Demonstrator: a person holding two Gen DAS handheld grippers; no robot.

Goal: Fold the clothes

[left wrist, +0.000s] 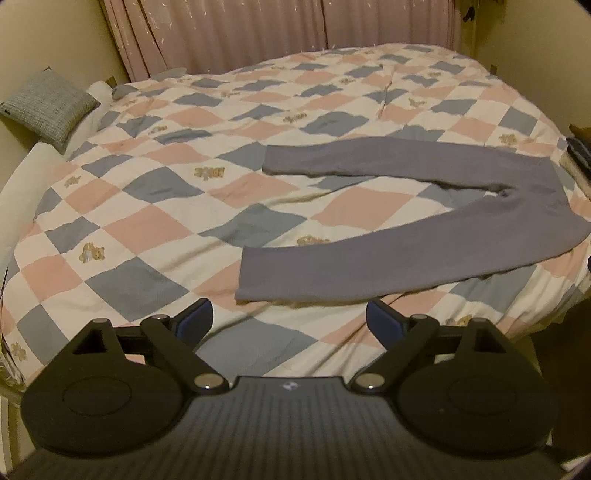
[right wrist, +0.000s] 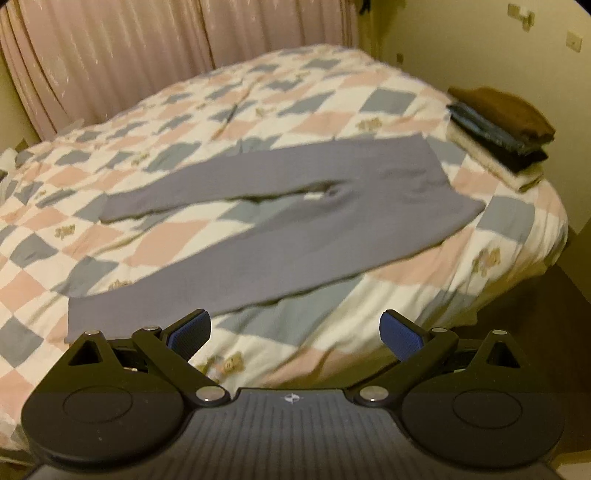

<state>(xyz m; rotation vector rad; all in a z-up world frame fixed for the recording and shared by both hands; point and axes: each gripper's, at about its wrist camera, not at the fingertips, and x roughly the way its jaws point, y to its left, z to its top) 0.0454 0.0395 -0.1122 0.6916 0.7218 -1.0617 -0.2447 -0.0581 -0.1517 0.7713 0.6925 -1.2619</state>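
A pair of grey-purple leggings point(left wrist: 424, 243) lies flat on the checked quilt of the bed point(left wrist: 147, 221), legs spread in a V, cuffs to the left, waistband to the right. It also shows in the right wrist view point(right wrist: 280, 236). My left gripper point(left wrist: 290, 319) is open and empty, above the quilt just short of the near leg's cuff. My right gripper point(right wrist: 295, 334) is open and empty, above the quilt in front of the near leg.
A stack of folded clothes point(right wrist: 502, 129), brown on top, sits at the bed's right edge beyond the waistband. A grey cushion point(left wrist: 48, 103) lies at the far left. Pink curtains point(left wrist: 258, 29) hang behind the bed. The floor point(right wrist: 546, 314) shows at the right.
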